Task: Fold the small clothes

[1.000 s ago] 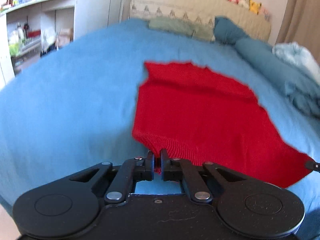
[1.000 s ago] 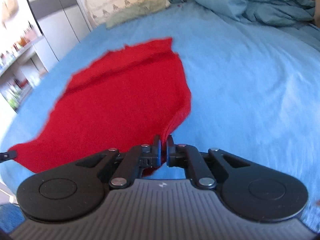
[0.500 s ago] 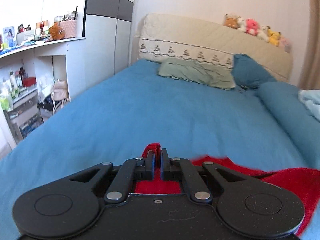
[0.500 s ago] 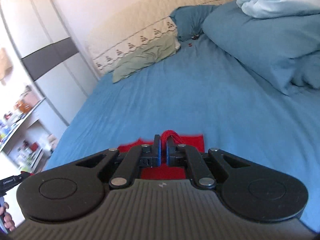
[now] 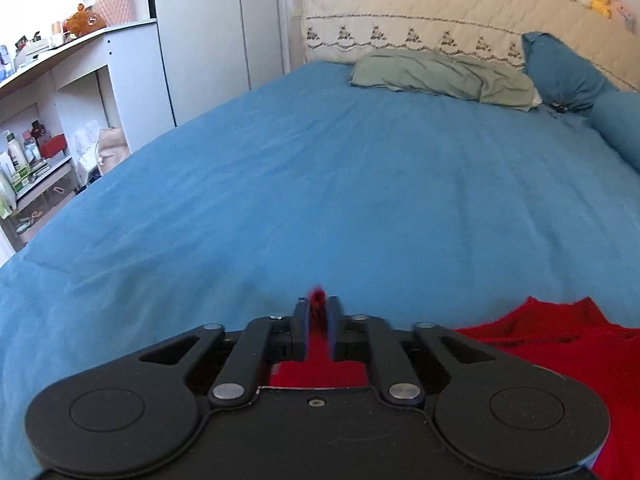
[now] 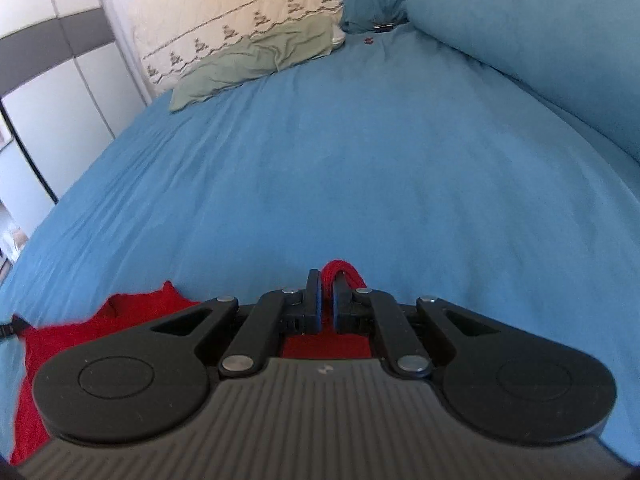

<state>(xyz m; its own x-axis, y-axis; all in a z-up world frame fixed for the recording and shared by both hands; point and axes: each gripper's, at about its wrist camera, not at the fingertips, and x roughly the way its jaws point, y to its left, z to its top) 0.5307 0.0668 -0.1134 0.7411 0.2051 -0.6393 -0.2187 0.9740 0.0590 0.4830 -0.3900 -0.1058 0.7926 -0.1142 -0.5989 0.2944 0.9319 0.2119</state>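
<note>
- Cloth is pinched in both tools: the left gripper (image 5: pixel 317 320) is closed on a corner of the red garment (image 5: pixel 560 344), and the right gripper (image 6: pixel 327 300) is clamped on a loop of the same red knit.
- One second ago the garment was seen spread flat ahead of both cameras; now only its near portion is seen, below and beside the grippers, with bare blue bedsheet (image 5: pixel 360 184) ahead.
- The held near edge is judged to have been lifted and carried toward the far side, so a lengthwise fold is under way.
- Half a second ago much the same view was given, so the carry is judged to be near its end.
- The rest of the garment is seen to the right in the left view and to the left in the right view.
- Whether the far edge has been met cannot be told, since it is hidden beneath the grippers.
- The green pillow (image 5: pixel 440 76) at the far end is well apart.
</note>
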